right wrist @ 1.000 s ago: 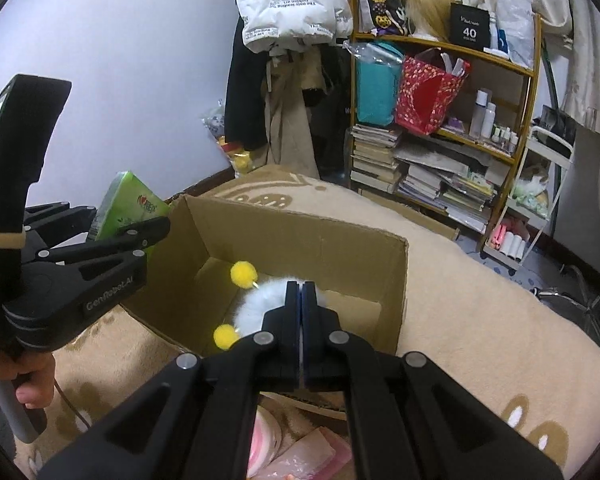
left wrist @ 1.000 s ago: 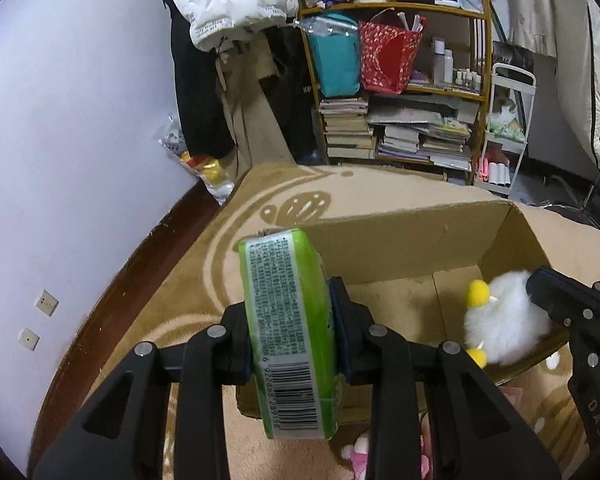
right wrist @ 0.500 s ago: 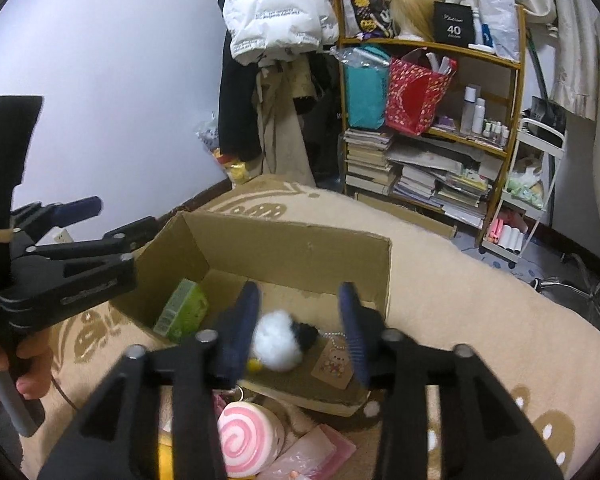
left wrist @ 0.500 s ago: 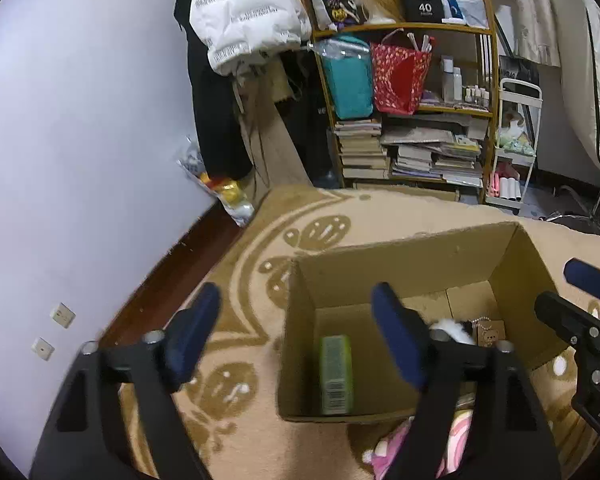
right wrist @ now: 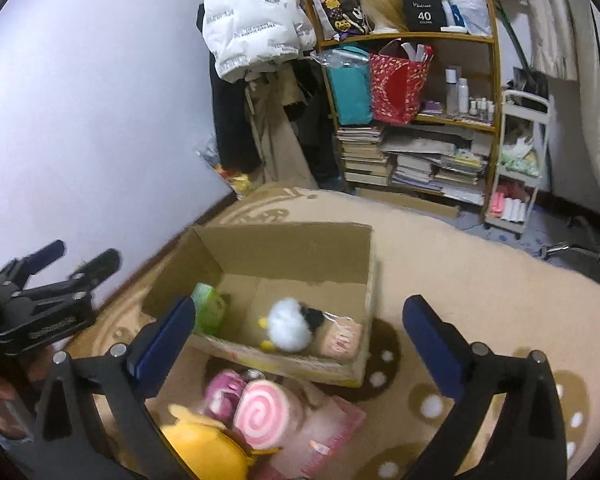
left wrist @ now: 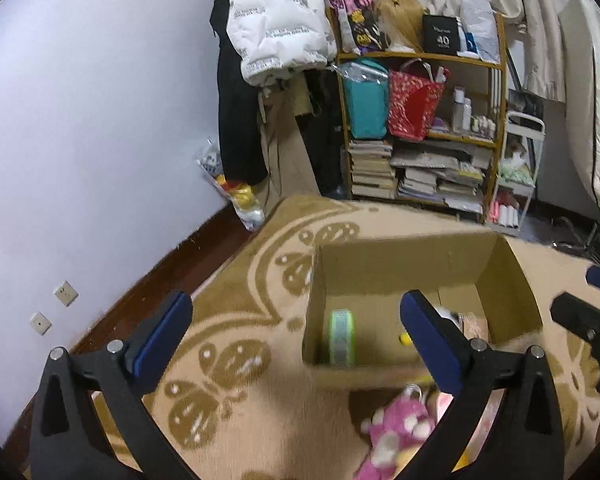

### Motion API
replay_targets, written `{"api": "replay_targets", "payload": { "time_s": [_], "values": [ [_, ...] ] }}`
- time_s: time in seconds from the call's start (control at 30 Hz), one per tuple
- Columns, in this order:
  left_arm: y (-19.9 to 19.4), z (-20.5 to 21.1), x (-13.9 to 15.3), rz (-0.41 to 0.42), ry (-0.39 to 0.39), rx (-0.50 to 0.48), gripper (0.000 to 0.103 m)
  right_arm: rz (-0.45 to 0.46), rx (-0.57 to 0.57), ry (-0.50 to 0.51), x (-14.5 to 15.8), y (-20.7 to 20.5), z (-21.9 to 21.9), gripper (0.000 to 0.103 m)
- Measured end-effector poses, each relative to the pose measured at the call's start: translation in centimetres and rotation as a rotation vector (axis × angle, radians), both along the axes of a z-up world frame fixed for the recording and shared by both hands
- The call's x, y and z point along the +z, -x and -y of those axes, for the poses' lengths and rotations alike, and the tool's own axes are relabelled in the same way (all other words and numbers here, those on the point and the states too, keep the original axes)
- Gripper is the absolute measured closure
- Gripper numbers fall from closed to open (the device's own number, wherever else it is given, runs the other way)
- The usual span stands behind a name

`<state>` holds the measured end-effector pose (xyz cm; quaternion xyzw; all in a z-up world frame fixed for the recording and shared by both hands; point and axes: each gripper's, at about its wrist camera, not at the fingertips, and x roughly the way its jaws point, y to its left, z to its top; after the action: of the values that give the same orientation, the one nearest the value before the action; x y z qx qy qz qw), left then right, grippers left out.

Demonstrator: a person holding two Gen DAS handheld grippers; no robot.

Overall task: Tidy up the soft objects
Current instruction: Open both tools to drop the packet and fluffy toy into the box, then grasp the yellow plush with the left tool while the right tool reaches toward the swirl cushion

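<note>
Both our hand-held grippers, left [left wrist: 296, 334] and right [right wrist: 300, 334], are opening with nothing between. Only the right view shows the pink swirl roll toy [right wrist: 262, 414] before the cardboard box [right wrist: 288, 246].

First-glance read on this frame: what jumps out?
The open cardboard box on the patterned rug, with a green tissue pack at its left end and a white fluffy toy mid-floor. Both grippers, left and right, are opening with nothing between the jaws. A pink swirl plush and a yellow plush wait in front of the box.
</note>
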<state>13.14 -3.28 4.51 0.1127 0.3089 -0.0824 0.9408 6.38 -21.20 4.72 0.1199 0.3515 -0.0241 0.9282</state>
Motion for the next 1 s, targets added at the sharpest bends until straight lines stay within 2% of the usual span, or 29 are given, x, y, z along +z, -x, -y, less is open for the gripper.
{"api": "replay_targets", "payload": {
  "time_s": [0.13,0.3,0.4,0.53,0.63,0.87,1.0],
  "values": [
    [2.4,-0.3,-1.2,-0.010,-0.031,-0.034,0.001,-0.040,0.022,0.004,-1.0,0.8,-0.5,0.000],
    [4.2,-0.8,-4.1,-0.068,-0.027,-0.066,0.000,-0.093,0.039,-0.033,-3.0,1.7,-0.9,0.000],
    [4.9,-1.4,-6.6,-0.150,0.005,-0.090,0.001,-0.123,0.041,-0.056,-4.5,2.3,-1.0,0.000],
    [5.7,-1.6,-8.3,-0.186,0.039,-0.100,0.001,-0.165,0.053,-0.083,-6.5,2.9,-1.0,0.005],
    [6.2,-1.2,-8.7,-0.191,0.034,-0.127,0.001,-0.199,0.064,-0.118,-8.1,3.1,-1.0,0.009],
    [6.8,0.3,-9.4,-0.193,0.017,-0.182,0.001,-0.255,0.050,-0.249,-10.8,2.8,0.1,0.010],
    [6.8,0.8,-10.2,-0.212,0.016,-0.203,0.001,-0.263,0.043,-0.264,-11.4,2.8,0.2,0.010]
  ]
}}
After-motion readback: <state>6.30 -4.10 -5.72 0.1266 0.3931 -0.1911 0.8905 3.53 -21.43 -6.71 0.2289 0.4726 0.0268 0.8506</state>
